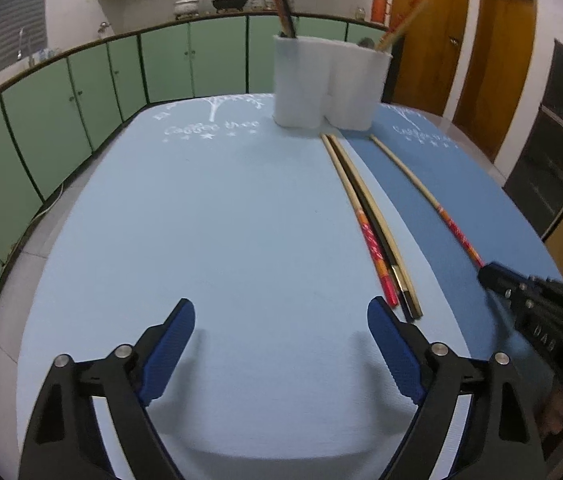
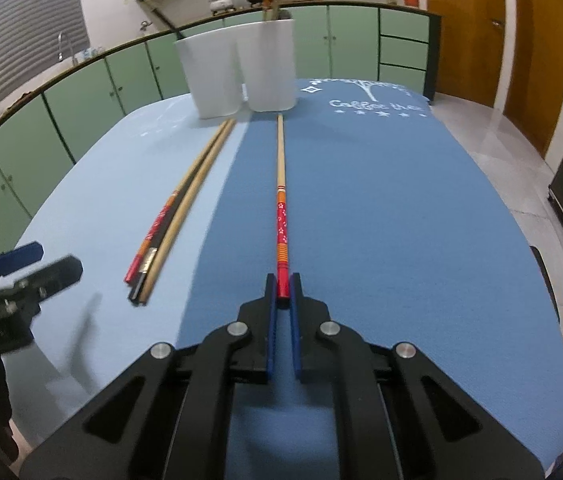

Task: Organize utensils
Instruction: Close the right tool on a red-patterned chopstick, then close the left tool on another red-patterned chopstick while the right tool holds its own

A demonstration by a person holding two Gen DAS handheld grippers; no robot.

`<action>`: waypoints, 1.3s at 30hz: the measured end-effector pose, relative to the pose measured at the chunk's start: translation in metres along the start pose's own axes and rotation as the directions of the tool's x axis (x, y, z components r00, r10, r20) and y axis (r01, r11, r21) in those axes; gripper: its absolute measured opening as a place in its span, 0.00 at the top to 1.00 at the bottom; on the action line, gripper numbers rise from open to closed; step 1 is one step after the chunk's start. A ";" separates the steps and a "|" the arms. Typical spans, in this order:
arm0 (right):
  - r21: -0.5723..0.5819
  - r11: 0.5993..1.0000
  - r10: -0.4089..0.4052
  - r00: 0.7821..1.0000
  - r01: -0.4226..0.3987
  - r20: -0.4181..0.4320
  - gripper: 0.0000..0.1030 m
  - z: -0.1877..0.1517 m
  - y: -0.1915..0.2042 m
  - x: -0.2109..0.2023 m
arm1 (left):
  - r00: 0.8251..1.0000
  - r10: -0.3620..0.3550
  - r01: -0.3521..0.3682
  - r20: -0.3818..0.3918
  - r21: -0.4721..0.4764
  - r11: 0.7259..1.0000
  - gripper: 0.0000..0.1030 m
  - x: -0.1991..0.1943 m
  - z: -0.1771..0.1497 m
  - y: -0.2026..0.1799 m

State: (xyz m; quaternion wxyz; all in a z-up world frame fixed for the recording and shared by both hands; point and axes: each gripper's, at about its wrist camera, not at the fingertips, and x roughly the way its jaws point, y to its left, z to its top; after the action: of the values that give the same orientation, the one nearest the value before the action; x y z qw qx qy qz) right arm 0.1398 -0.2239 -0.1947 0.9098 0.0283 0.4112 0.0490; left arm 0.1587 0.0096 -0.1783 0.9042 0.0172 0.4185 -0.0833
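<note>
A white two-part utensil holder (image 1: pixel 329 80) (image 2: pixel 237 68) stands at the far end of the table with chopsticks upright in it. Three chopsticks (image 1: pixel 373 232) (image 2: pixel 173 208) lie side by side on the light blue mat. A single red-ended chopstick (image 2: pixel 281 200) (image 1: pixel 433 204) lies on the dark blue mat. My right gripper (image 2: pixel 282 286) is shut on its red end, and it shows in the left wrist view (image 1: pixel 489 274). My left gripper (image 1: pixel 281 320) is open and empty above the light blue mat, left of the three chopsticks; it shows in the right wrist view (image 2: pixel 37 260).
The light blue mat (image 1: pixel 201 220) and dark blue mat (image 2: pixel 381 220) cover the table side by side. Green cabinets (image 1: pixel 81 92) run behind, wooden doors (image 1: pixel 501 60) at the right. Tiled floor (image 2: pixel 501 140) lies past the right edge.
</note>
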 end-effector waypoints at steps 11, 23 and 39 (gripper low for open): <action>0.033 0.999 0.010 1.000 -0.010 0.001 0.95 -0.001 -0.015 -0.002 | 0.998 0.009 -0.006 -0.059 0.058 0.998 0.17 0.020 -0.002 -0.030; 0.050 0.998 0.025 1.000 -0.025 -0.001 0.95 -0.001 -0.018 -0.001 | 0.998 -0.029 0.032 -0.057 0.053 0.998 0.19 0.021 0.003 -0.041; 0.053 0.998 0.030 1.000 -0.030 -0.001 0.95 -0.001 -0.019 -0.001 | 0.999 -0.029 0.029 -0.018 -0.004 1.000 0.48 0.023 0.006 -0.040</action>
State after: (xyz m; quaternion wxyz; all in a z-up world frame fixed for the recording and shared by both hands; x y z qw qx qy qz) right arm 0.1397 -0.2426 -0.1969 0.9075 0.0586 0.4127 0.0519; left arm 0.1710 -0.0340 -0.1902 0.8992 0.0101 0.4268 -0.0956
